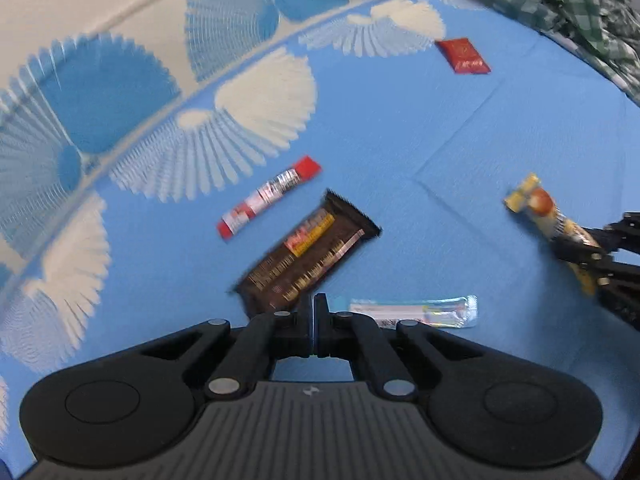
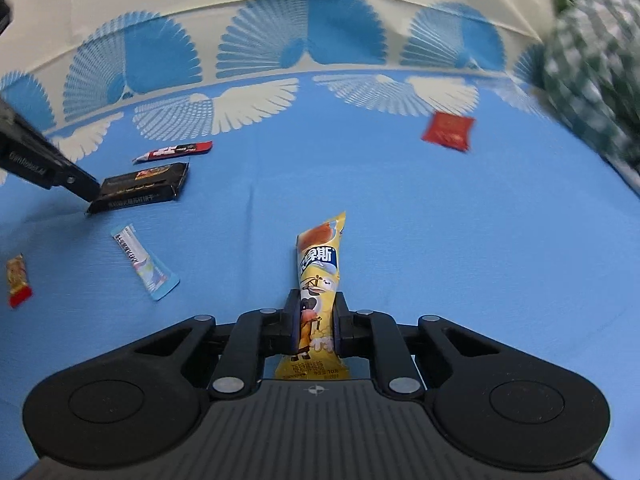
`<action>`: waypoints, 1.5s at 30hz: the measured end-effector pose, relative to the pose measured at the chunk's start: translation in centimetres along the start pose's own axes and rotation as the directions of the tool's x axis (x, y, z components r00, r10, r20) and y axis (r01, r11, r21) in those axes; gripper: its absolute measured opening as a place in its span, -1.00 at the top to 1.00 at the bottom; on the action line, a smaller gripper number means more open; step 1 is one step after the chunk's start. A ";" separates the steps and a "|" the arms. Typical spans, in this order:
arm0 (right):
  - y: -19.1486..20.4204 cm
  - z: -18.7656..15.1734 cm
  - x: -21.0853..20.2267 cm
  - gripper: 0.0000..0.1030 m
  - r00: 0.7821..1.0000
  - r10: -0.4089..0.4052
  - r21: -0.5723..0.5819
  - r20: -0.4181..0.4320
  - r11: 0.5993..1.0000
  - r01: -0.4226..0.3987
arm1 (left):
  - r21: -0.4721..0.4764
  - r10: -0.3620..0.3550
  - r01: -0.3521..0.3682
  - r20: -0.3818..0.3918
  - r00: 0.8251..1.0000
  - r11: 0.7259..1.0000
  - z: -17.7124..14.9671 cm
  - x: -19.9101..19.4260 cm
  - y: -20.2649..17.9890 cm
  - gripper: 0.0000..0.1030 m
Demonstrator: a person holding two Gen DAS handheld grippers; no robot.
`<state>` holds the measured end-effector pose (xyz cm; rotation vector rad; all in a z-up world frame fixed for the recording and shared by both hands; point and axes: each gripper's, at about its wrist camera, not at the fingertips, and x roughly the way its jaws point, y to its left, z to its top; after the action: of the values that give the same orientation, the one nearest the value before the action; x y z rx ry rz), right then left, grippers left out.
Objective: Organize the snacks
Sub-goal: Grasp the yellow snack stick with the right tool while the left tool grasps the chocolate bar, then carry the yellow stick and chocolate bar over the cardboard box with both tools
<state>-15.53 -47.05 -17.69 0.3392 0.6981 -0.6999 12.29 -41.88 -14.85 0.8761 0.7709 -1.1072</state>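
My left gripper [image 1: 314, 308] is shut on the near corner of a dark brown biscuit bar [image 1: 308, 258]; the bar also shows in the right wrist view [image 2: 140, 188], held at its left end. My right gripper [image 2: 317, 312] is shut on a yellow cartoon snack packet [image 2: 318, 276], which sticks up between the fingers; it also shows in the left wrist view [image 1: 548, 216]. A red and silver stick [image 1: 268, 196], a pale blue sachet [image 1: 424, 312] and a red square packet [image 1: 464, 56] lie on the blue cloth.
A blue and cream fan-patterned cloth [image 2: 440, 220] covers the surface. A green checked fabric [image 1: 568, 4] is heaped at the far right. A small orange and red candy [image 2: 18, 280] lies at the left in the right wrist view.
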 end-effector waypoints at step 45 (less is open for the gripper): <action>16.4 -6.9 -31.0 0.70 0.928 0.370 -0.026 0.053 0.929 -0.369 | -0.463 0.124 -0.100 0.021 0.992 0.881 -27.5 -35.5 -5.6 0.18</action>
<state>-24.72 -17.09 -0.48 0.4219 0.5632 -0.3430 -5.14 -3.88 2.36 0.4783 0.8832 -0.7895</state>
